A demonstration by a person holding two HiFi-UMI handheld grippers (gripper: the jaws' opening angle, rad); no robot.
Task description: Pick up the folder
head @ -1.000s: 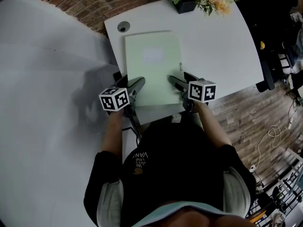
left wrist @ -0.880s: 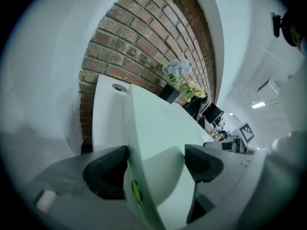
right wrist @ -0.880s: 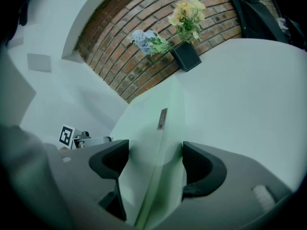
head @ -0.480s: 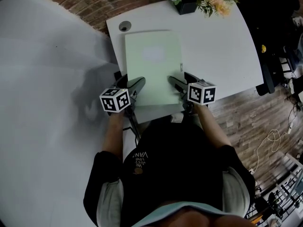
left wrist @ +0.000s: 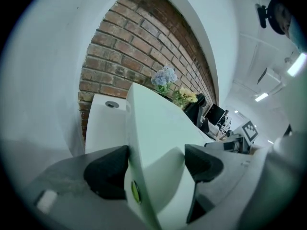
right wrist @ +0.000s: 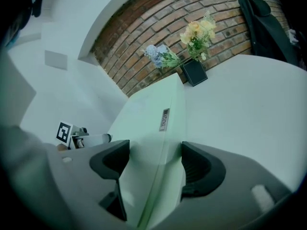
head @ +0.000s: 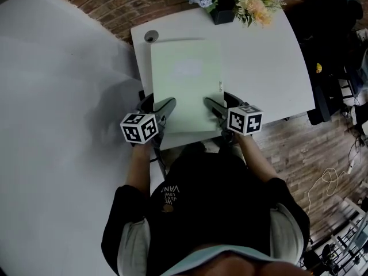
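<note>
A pale green folder (head: 187, 85) lies lengthways over the white table (head: 264, 56), and I hold its near end by both corners. My left gripper (head: 156, 103) is shut on the near left corner; in the left gripper view the folder (left wrist: 153, 128) runs up between the dark pads (left wrist: 108, 169), tilted above the tabletop. My right gripper (head: 220, 100) is shut on the near right corner, next to the spine label (right wrist: 164, 120). There the folder (right wrist: 148, 114) fills the gap between that gripper's pads (right wrist: 199, 169).
Two bunches of flowers (head: 253, 2) and a dark pot stand at the table's far edge, in front of a brick wall (right wrist: 158, 23). A round cable hole (head: 150, 36) sits at the far left corner. A dark coat on a chair (head: 328, 33) is to the right.
The folder looks slightly larger and covers more of the table's near edge, as if raised a little. Both grippers keep their hold and have shifted only slightly.
</note>
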